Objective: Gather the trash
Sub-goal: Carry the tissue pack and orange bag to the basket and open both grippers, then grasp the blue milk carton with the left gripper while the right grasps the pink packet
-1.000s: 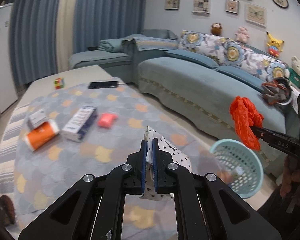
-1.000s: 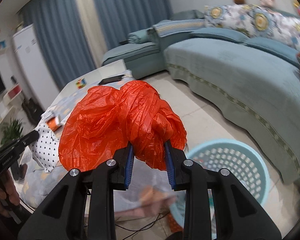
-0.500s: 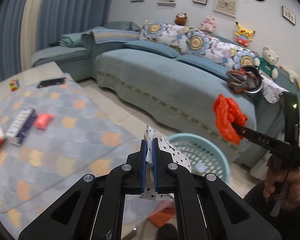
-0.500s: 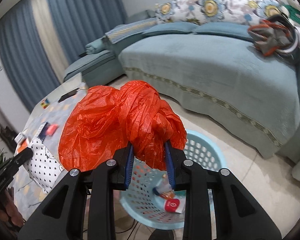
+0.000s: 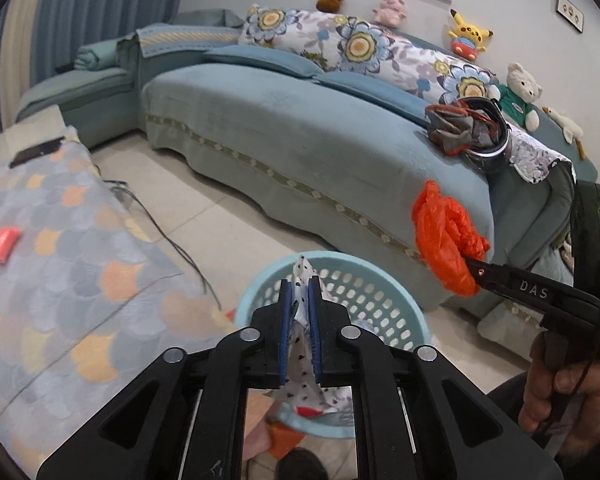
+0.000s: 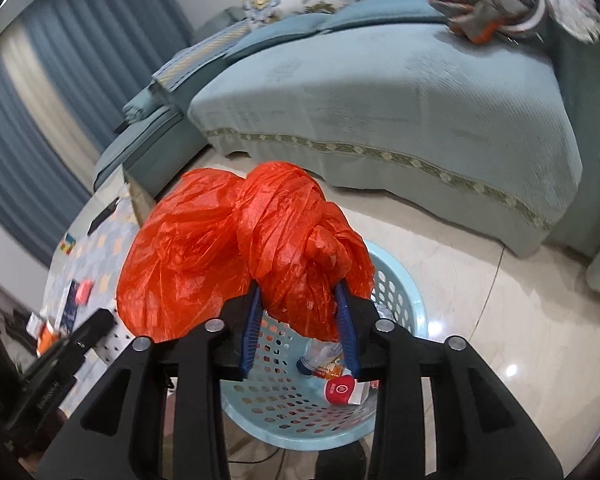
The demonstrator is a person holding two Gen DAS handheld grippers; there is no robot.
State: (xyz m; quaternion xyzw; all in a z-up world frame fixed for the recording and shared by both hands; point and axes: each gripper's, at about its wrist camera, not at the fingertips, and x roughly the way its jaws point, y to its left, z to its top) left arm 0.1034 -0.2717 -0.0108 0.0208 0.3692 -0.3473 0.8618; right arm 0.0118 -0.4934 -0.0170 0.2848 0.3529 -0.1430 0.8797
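Observation:
A light blue perforated basket stands on the floor between the table and the sofa. My left gripper hangs just over its near rim. Its jaws are opening, and a white polka-dot paper scrap stands loosely between the blue pads. To the right, my right gripper holds a crumpled orange plastic bag above the basket. Those jaws are opening too, though the bag still fills the gap and touches both pads. A bottle and a red-and-white packet lie inside the basket.
A blue sofa runs behind the basket, with a helmet and cloth on its seat. The table with a patterned cloth is at left, with a pink item on it. A cable trails across the floor. A person's hand grips the right tool.
Both grippers swung from over the table to above the basket and tilted down. Both pairs of jaws have widened; the paper and the orange bag are still between them.

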